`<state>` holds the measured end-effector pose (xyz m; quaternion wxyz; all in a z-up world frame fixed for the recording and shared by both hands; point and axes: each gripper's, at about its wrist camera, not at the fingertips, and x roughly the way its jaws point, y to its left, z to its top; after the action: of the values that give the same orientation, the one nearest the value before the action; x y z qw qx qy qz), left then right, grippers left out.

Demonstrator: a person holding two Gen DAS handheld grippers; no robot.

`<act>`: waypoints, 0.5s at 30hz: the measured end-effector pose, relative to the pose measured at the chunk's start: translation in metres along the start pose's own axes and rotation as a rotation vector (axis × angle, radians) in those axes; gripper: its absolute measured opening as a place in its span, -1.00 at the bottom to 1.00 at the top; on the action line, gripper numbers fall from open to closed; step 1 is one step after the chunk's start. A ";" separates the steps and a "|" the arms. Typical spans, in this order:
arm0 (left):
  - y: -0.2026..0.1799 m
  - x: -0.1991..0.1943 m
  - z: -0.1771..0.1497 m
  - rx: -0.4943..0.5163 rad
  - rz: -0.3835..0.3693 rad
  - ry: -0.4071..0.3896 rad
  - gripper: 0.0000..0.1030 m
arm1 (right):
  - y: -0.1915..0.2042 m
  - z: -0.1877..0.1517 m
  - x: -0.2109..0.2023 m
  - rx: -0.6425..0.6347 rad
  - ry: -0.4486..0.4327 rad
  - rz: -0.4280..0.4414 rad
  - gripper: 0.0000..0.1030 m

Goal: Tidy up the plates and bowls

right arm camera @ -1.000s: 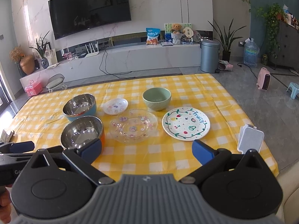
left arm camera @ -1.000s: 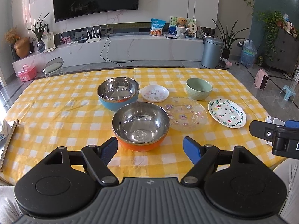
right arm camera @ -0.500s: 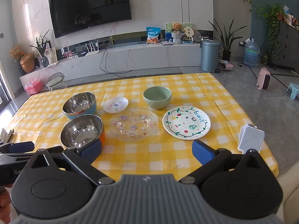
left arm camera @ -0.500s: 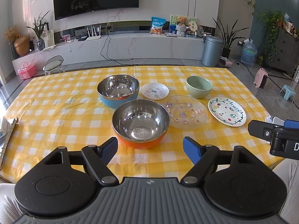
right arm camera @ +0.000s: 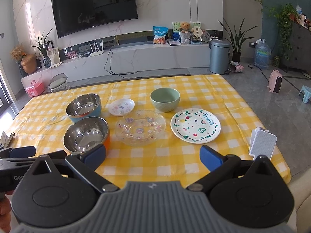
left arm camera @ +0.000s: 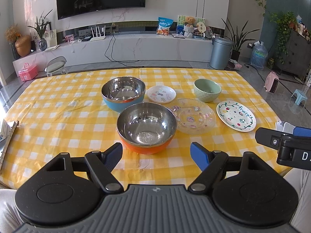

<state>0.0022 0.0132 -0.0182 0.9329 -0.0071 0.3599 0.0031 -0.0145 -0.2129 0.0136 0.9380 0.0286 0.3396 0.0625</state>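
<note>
Left gripper point(left arm camera: 156, 152) wide open, empty, eases closer behind orange bowl point(left arm camera: 146, 127); right gripper point(right arm camera: 152, 155) open, empty too. Dishes unmoved, sorting not begun.

1. A home living room: a wall-mounted television point(right arm camera: 95, 5) hangs above a long marble media console point(right arm camera: 136, 58).
2. Houseplants point(right arm camera: 236, 36), a teddy bear point(right arm camera: 184, 27) and a checked-cloth dining table point(right arm camera: 194, 85) complete it.
</note>
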 end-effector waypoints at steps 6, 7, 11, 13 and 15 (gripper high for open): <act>0.000 0.000 0.000 -0.003 0.000 0.001 0.81 | 0.000 0.000 0.000 0.001 0.003 0.000 0.95; 0.000 0.000 0.000 -0.003 0.000 0.001 0.81 | 0.001 0.000 0.000 0.001 0.004 0.000 0.95; 0.000 0.000 0.000 -0.003 0.000 0.001 0.81 | 0.001 -0.001 0.002 0.000 0.007 0.001 0.95; 0.000 0.000 -0.001 -0.003 -0.001 0.001 0.81 | 0.001 -0.001 0.002 0.001 0.008 0.001 0.95; 0.000 0.000 0.000 -0.004 -0.001 0.001 0.81 | 0.001 -0.001 0.002 0.001 0.007 0.000 0.95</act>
<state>0.0021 0.0135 -0.0187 0.9327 -0.0089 0.3604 0.0034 -0.0138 -0.2113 0.0117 0.9368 0.0290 0.3430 0.0626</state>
